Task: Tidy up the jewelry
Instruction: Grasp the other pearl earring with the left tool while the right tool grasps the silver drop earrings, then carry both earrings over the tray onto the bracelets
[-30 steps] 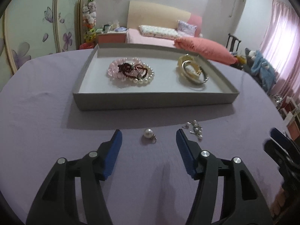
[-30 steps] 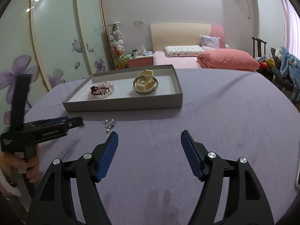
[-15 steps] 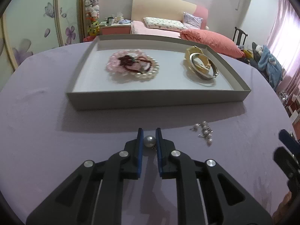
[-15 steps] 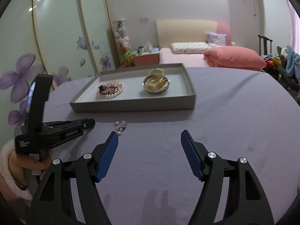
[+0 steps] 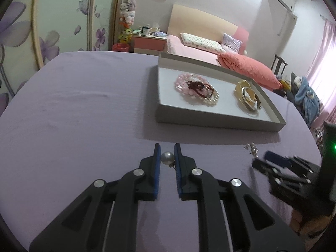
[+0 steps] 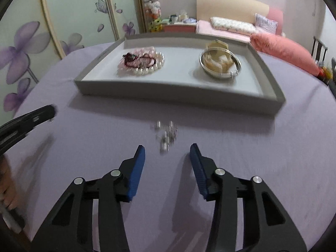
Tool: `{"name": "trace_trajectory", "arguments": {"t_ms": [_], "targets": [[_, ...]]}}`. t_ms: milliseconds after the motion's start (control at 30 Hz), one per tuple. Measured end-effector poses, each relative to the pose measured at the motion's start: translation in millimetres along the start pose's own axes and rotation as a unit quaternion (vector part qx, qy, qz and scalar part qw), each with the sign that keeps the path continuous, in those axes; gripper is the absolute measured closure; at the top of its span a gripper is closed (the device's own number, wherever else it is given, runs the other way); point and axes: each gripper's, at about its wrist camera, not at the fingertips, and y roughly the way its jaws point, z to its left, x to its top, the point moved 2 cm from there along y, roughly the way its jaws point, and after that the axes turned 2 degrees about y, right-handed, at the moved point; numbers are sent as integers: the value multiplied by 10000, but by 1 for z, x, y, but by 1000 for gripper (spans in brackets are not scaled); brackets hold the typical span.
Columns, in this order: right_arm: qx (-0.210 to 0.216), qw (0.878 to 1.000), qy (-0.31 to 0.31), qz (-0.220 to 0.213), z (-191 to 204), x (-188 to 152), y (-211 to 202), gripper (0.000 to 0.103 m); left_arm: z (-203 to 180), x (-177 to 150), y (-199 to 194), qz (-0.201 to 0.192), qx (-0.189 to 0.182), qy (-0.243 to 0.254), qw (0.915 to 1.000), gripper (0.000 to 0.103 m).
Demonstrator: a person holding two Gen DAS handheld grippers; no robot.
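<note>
My left gripper point(image 5: 167, 157) is shut on a pearl earring point(image 5: 167, 158) and holds it a little above the purple tablecloth, left of the grey tray point(image 5: 210, 120). It also shows at the left edge of the right wrist view point(image 6: 50, 110). My right gripper point(image 6: 167, 153) is open and empty, its fingers on either side of a blurred cluster of small pearl earrings point(image 6: 167, 134) on the cloth; the cluster also shows in the left wrist view point(image 5: 251, 148). The tray point(image 6: 174, 93) holds pearl and pink bead bracelets point(image 6: 141, 64) and a silver bangle on a gold box point(image 6: 219, 64).
The purple-clothed round table point(image 6: 273, 168) stretches around the tray. My right gripper also shows at the right of the left wrist view point(image 5: 266, 157). A bed with a coral pillow point(image 5: 245, 69) and flowered wardrobe doors point(image 6: 31, 31) stand behind the table.
My left gripper closed on the pearl earring, then lifted and swung left with it. My right gripper moved forward to the small pearl cluster and narrowed its opening.
</note>
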Motion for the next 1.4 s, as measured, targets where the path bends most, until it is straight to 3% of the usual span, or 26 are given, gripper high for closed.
{"name": "trace_trajectory", "arguments": {"t_ms": [67,100,133,300,533,767,967,1400], "targets": [[-136,9999,-67,-40,3,8,5,73,4,0,-4,-40,-3,-34,10000,89],[-127,9999,-59,-41,3,9,6,86,4,1,-5,-56,-4,-39,10000,89],[-161,9999,-44,-18,2,9,5,93,5,0,-7,-74,0,-42,10000,89],[-118,9997,-56,-187,-5,-8,-13,96,7,-5,-16,-169,-116,-79,9998,89],[-11,9915,346,-1253,-31,-22,-76,96,1,-15,-29,-297,-292,-125,9991,89],[-2,9771,564,-2051,-40,-30,-124,96,-14,-28,-45,-521,-456,38,9976,89],[10,9720,496,-2298,-35,-21,-134,96,-30,-23,-52,-704,-549,228,9957,89],[-99,9549,414,-2937,-31,4,-151,96,-53,5,-74,-1499,-486,498,9863,89]]}}
